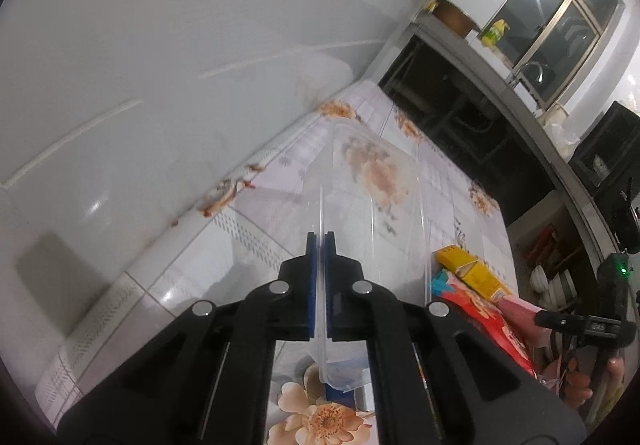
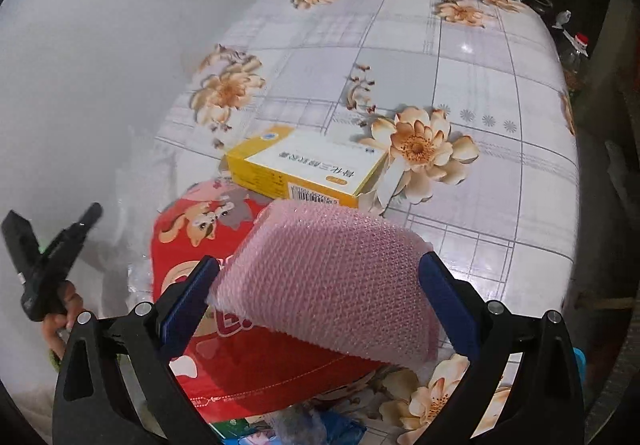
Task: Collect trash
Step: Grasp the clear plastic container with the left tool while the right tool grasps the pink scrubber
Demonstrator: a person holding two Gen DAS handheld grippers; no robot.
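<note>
Left wrist view
Left gripper [image 1: 320, 241]: clenched on the wall of a clear plastic container [image 1: 376, 201], which is held tilted above the floral tablecloth [image 1: 256, 213].
Other trash: a yellow box [image 1: 468, 269] and a red packet [image 1: 484, 321] are seen at the right, beside the container.

Right wrist view
Right gripper [image 2: 320, 281]: fingers spread wide, with a pink bubble-wrap piece [image 2: 328, 269] lying between them; contact with the pads cannot be told.
Bubble wrap: laid over the red packet [image 2: 224, 325], just in front of the yellow box [image 2: 304, 169].
</note>
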